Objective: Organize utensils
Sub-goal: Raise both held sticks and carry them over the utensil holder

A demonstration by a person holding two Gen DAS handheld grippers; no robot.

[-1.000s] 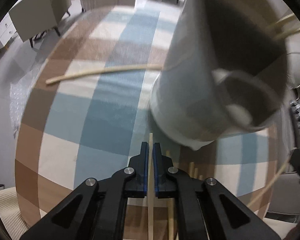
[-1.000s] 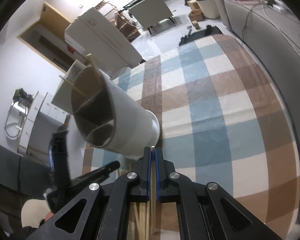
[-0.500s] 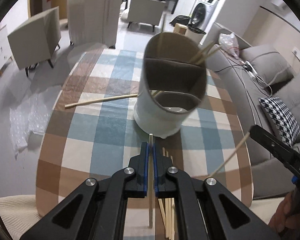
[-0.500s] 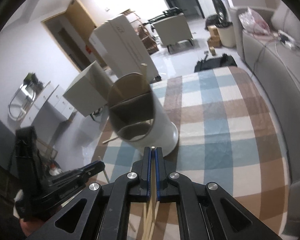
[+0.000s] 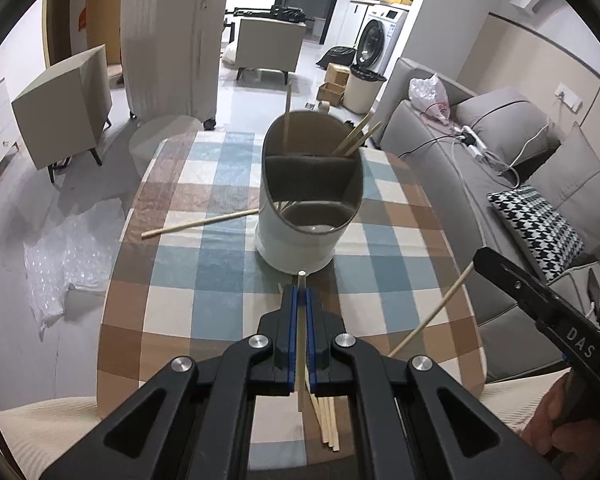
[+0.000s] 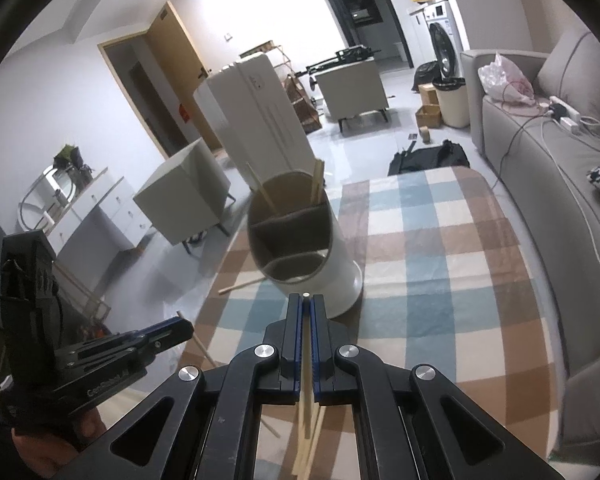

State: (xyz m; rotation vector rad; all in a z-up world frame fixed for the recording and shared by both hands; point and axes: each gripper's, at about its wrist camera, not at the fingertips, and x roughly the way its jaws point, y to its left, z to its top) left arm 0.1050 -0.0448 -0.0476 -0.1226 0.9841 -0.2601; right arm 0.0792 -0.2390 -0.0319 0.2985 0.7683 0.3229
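Both hands have lifted up from the table, the left gripper and the right gripper each squeezing one chopstick, ready to drop into the white holder.

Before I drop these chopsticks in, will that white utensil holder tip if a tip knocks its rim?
Possibly. The white utensil holder is tall for its base, so a sideways knock near the rim has leverage. It holds only three chopsticks, so it is probably light. Its flared foot on the checked tablecloth should help; enter from above.
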